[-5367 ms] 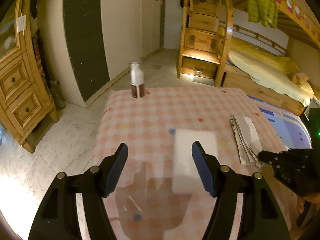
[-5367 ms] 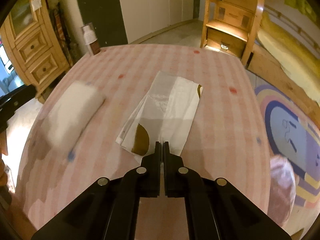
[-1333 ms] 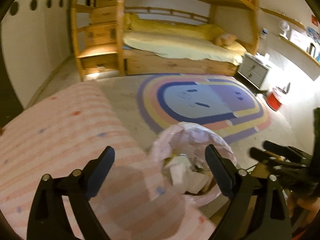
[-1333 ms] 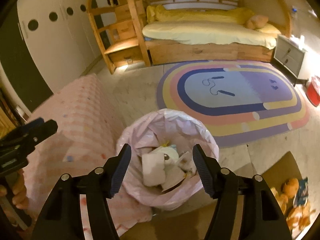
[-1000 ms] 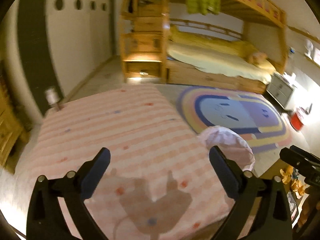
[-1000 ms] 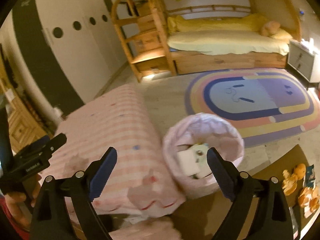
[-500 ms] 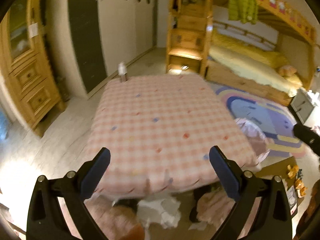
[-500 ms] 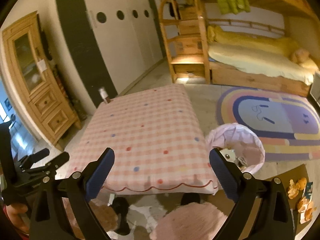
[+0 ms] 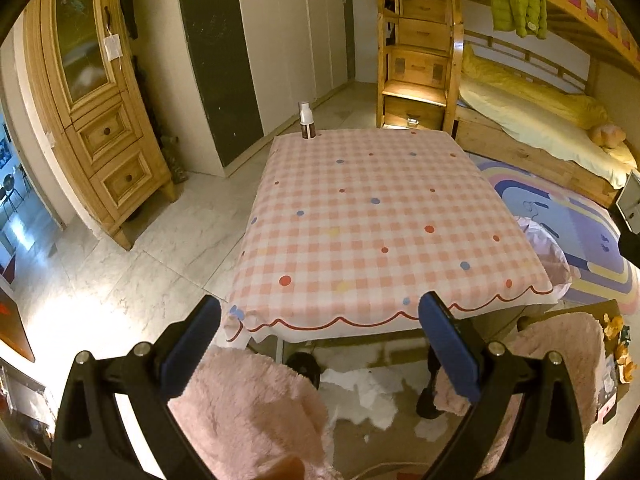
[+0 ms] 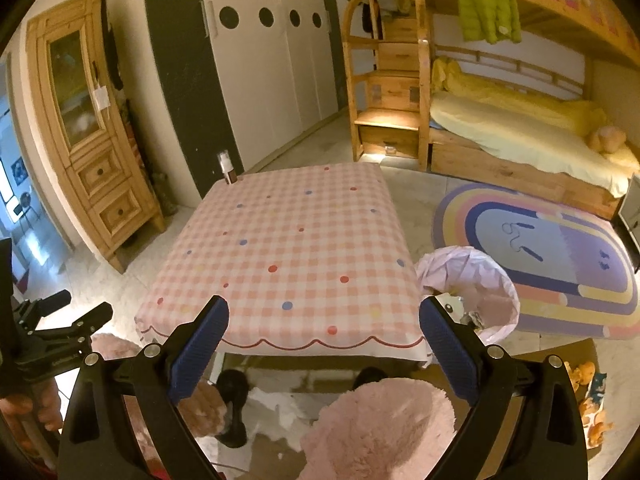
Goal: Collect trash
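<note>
Both grippers raised and held back from the surface (image 9: 380,216), left gripper (image 9: 320,344) and right gripper (image 10: 324,344) alike, fingers spread wide, grasping nothing. Surface bare of trash; only a bottle (image 9: 307,121) upright at the far-left corner, at 12 o'clock from the left fingers, at 11 o'clock from the right, well apart from both. Lined bin (image 10: 472,292) on the floor against the surface's right edge, at 2 o'clock from the right fingers, paper waste visible inside; near the right gripper, only its rim showing in the left view.

Loose white paper scraps (image 9: 368,392) on the floor under the near edge, between the table legs, at 6 o'clock below both grippers; no clear long axis, crumpled. Judged the likeliest remaining trash, unless the bottle counts.

Access under the surface tight: scalloped cloth hem above, legs either side, pink fluffy stools (image 10: 380,424) crowding the near side. Open floor wide at 9 o'clock.
</note>
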The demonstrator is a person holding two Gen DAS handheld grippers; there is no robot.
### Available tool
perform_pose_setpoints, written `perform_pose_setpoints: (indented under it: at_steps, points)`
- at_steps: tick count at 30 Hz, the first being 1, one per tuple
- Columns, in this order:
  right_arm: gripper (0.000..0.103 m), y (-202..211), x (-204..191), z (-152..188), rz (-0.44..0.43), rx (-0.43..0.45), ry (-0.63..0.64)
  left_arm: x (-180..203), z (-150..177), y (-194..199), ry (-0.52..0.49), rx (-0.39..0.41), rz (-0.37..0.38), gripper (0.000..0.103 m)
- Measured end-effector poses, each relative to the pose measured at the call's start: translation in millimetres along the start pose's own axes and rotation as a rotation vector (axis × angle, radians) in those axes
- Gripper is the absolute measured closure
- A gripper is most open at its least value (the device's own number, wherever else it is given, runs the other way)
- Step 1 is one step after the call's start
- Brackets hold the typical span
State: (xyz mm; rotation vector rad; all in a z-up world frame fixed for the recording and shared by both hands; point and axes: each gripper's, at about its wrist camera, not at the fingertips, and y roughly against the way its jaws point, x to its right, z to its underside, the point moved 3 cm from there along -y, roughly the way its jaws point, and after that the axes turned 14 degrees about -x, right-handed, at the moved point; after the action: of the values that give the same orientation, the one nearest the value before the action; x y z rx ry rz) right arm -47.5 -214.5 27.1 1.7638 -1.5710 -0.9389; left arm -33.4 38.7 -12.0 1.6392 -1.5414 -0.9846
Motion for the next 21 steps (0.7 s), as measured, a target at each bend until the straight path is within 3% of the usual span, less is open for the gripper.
perform_pose_setpoints:
  at_steps: [21]
  points:
    - [0.008, -6.0, -1.7, 0.7, -0.008, -0.012, 0.005, 1.1, -2.1, 2.1, 0.003, 0.008, 0.005, 0.007]
